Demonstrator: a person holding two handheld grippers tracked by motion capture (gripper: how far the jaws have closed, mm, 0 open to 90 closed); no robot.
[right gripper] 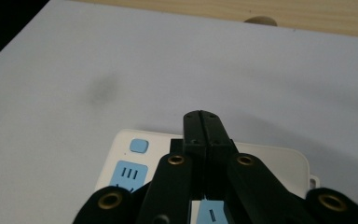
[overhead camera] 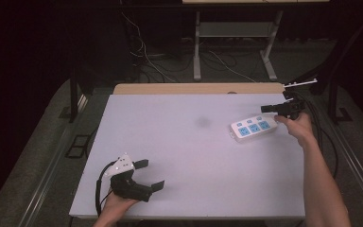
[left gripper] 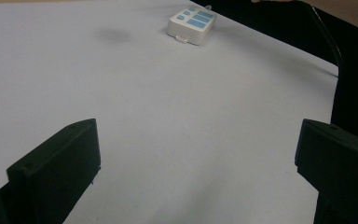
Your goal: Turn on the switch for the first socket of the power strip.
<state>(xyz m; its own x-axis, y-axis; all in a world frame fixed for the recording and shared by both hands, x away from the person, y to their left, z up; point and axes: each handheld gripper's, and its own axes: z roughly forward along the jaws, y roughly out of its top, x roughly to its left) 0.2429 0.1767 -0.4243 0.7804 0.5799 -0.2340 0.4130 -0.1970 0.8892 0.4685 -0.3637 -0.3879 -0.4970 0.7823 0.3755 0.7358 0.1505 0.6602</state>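
White table (overhead camera: 179, 156): left claw (overhead camera: 149, 175) gapes empty, right claw (right gripper: 203, 122) closed above power strip (overhead camera: 251, 127).

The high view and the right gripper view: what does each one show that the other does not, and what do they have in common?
High view alone: the left gripper with open fingers near the table's front left corner, both of the person's forearms, and the floor with cables and metal legs beyond the table.

Right gripper view alone: the right gripper seen close, its fingers pressed together above the power strip, and the strip's small blue button.

Both: the white table, the wooden edge at its far side, the dark smudge on the surface, and the white power strip with blue sockets.
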